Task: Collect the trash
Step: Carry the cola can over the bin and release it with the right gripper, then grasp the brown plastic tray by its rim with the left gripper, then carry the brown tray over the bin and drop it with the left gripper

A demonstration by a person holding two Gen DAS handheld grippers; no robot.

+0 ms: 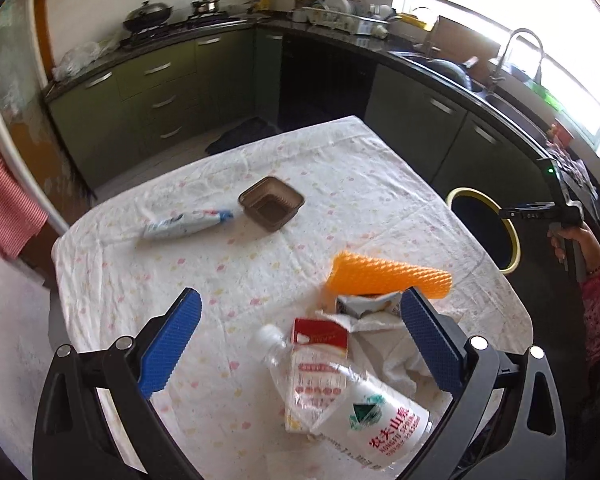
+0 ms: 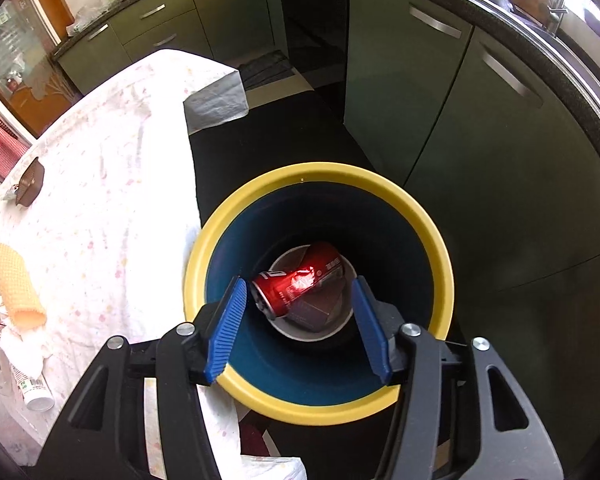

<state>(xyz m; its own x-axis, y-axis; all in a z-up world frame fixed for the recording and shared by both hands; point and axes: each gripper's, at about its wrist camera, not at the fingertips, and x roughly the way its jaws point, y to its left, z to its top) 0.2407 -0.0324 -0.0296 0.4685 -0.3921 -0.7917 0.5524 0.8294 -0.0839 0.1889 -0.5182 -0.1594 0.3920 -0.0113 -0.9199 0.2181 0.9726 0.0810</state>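
Note:
My left gripper hangs open over the table's near corner, with nothing between its blue pads. Below it lie a clear water bottle, a red and white carton, crumpled white paper and an orange foam net. Farther off on the cloth are a toothpaste tube and a brown plastic tray. My right gripper is open above the yellow-rimmed blue bin. A red can lies deep inside the bin on a white bowl, clear of the pads.
The bin stands on the dark floor right beside the table's edge. Green cabinets close in behind and to the right of it. A person's hand holds the right gripper over the bin.

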